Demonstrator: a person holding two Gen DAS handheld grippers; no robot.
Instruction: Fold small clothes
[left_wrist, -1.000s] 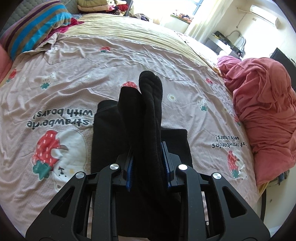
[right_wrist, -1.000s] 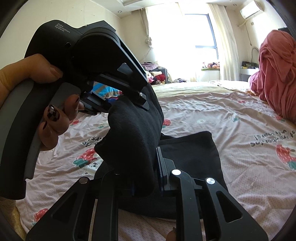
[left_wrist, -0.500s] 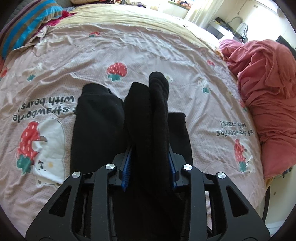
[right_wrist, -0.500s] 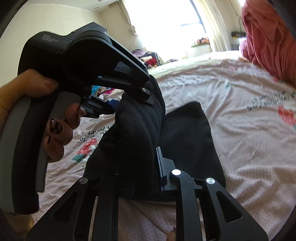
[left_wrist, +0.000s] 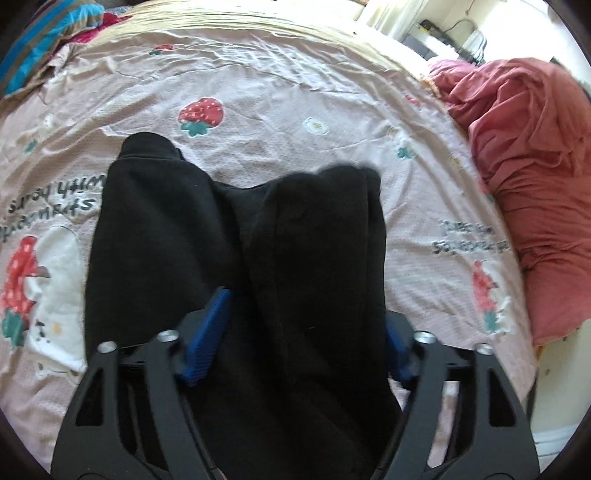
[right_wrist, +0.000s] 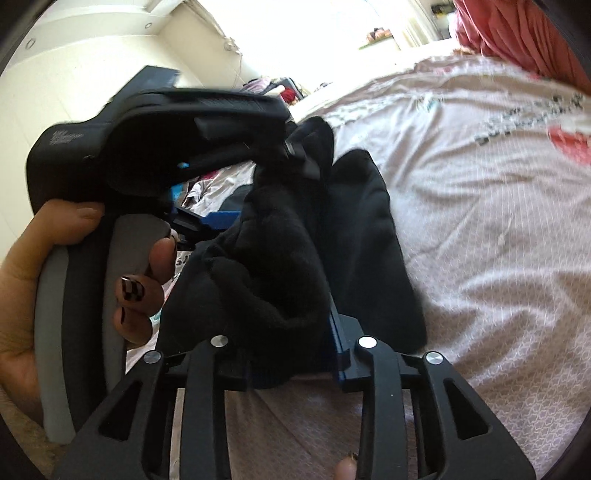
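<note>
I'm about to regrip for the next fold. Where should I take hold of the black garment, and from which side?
Probably its far right corner. There the black garment is doubled into a thick raised edge that a pad can slide under. Come down from above along that edge. The left gripper has just been opening, its pads clear of the cloth between them. The flat left half lies tight on the bedsheet.

Black garment (left_wrist: 303, 280): near end hidden between gripper frames, folded edge motion-blurred; bedsheet lettering (left_wrist: 469, 240) smeared, unreadable; pink bedding heap (left_wrist: 535, 184) cut off at frame edge.
</note>
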